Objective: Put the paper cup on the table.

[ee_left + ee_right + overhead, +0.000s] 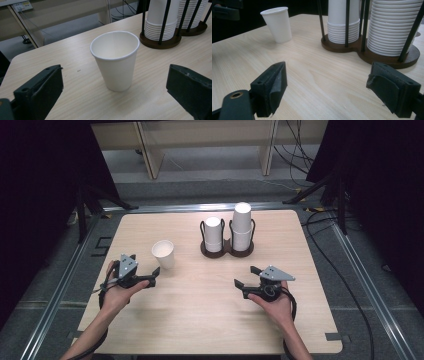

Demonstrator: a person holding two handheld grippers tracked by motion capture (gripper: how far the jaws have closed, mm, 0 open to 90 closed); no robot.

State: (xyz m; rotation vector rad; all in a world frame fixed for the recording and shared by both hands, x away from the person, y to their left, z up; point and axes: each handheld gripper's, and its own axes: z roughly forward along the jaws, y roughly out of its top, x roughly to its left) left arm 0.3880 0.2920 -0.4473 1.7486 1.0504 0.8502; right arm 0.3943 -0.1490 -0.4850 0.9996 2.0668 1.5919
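Nearest the lens in the high view: two forearms rising from the bottom edge, left tongs at lower left, spread wide and holding nothing, tips just beside a single white paper cup standing upright on the table left of centre. Right tongs at lower right, likewise wide and empty, well apart from that cup. Behind, near the upper centre, a dark two-well cup holder with a shorter stack of cups on its left and a taller stack of cups on its right.

In the left gripper view: black jaws at the lower corners, far apart, touching nothing; paper cup upright in mid-frame beyond them, mouth up, empty inside; holder at upper right.

In the right gripper view: jaws wide in the lower corners, bare table between; paper cup at upper left, well off; holder and both stacks at upper right.
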